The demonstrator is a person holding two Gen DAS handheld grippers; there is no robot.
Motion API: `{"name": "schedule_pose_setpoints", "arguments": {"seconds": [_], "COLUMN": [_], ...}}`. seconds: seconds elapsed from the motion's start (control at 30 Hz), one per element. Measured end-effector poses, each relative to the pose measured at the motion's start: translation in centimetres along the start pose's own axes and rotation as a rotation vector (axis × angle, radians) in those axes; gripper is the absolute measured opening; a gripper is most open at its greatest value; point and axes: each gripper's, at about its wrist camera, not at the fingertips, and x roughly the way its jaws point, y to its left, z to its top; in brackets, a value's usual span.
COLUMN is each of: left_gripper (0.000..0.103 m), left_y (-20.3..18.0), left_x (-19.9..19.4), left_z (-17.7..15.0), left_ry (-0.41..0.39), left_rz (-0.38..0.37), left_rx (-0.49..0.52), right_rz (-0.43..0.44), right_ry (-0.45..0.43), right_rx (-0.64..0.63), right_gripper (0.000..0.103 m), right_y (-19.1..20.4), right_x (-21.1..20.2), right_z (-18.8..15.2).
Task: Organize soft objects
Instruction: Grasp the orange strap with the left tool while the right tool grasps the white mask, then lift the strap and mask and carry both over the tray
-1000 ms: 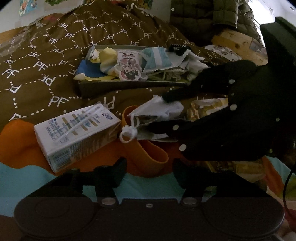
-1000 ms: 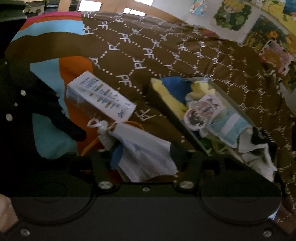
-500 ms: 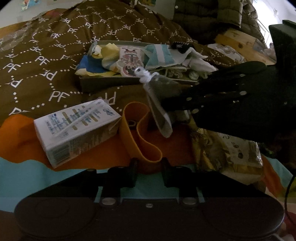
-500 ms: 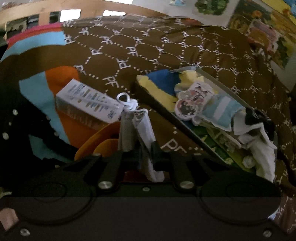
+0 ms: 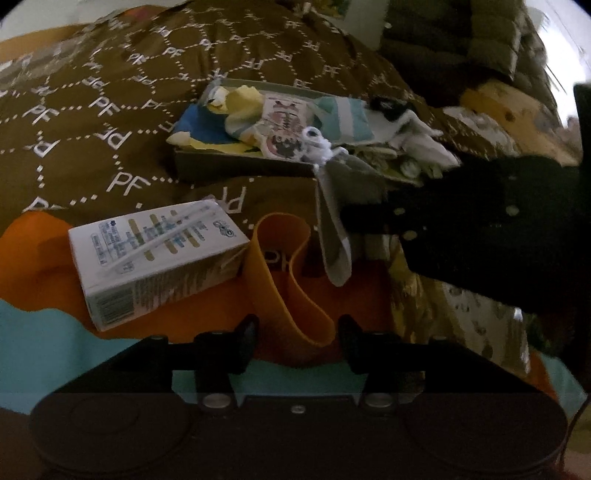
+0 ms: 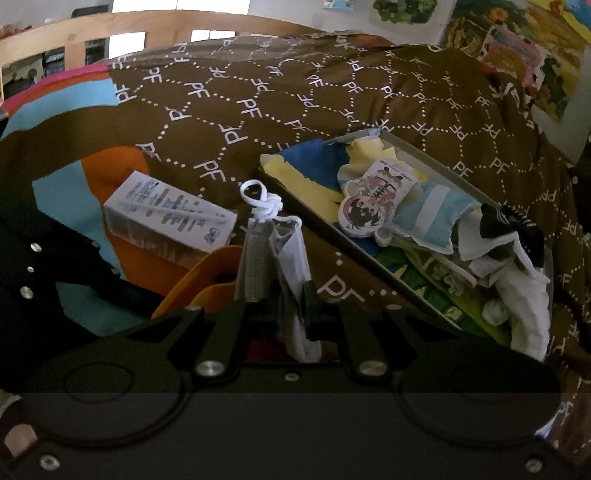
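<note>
My right gripper is shut on a folded white and grey face mask, which stands up out of the jaws with its knotted ear loops on top. The left wrist view shows the same mask hanging from the right gripper above the bed. An orange silicone band lies looped on the blanket between the fingers of my left gripper. Its jaws are opening and the pads stand apart from the band. A shallow grey tray behind holds several soft items.
A white carton box lies left of the orange band. A crinkly yellow packet sits to the right under the right gripper. The tray rests on a brown patterned blanket. A wooden bed rail runs behind.
The right gripper shut on the face mask and lifted it off the orange band toward the tray. The left gripper's jaws narrowed around the band, then widened again.
</note>
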Motion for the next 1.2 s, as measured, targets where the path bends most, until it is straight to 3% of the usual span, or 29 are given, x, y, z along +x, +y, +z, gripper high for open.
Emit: {"name": "schedule_pose_setpoints", "arguments": {"seconds": [0.1, 0.13, 0.43, 0.63, 0.83, 1.03, 1.2], "left_gripper": [0.048, 0.036, 0.019, 0.016, 0.016, 0.017, 0.017], "left_y": [-0.9, -1.0, 0.2, -0.7, -2.5, -3.6, -3.4], "left_x": [0.1, 0.4, 0.1, -2.4, -6.6, -8.3, -6.6], "left_z": [0.2, 0.2, 0.5, 0.8, 1.8, 5.6, 9.9], "left_ry": [-0.002, 0.01, 0.038, 0.049, -0.034, -0.121, -0.185], "left_rz": [0.021, 0.037, 0.044, 0.029, 0.044, 0.093, 0.139], "left_rx": [0.04, 0.048, -0.052, -0.104, -0.062, 0.005, 0.034], "right_rz": [-0.004, -0.007, -0.025, -0.042, -0.058, -0.089, -0.134], "right_ry": [-0.004, -0.005, -0.021, -0.058, -0.146, -0.305, -0.412], "right_rx": [0.015, 0.017, 0.039, 0.066, 0.108, 0.201, 0.31], "right_gripper": [0.005, 0.005, 0.005, 0.005, 0.005, 0.005, 0.005], "right_y": [-0.1, -0.1, 0.1, 0.1, -0.5, -2.4, -5.8], "right_x": [0.0, 0.0, -0.9, -3.3, -7.3, -10.8, -11.1], "right_z": [0.0, 0.0, 0.3, 0.6, 1.1, 1.9, 3.1]}}
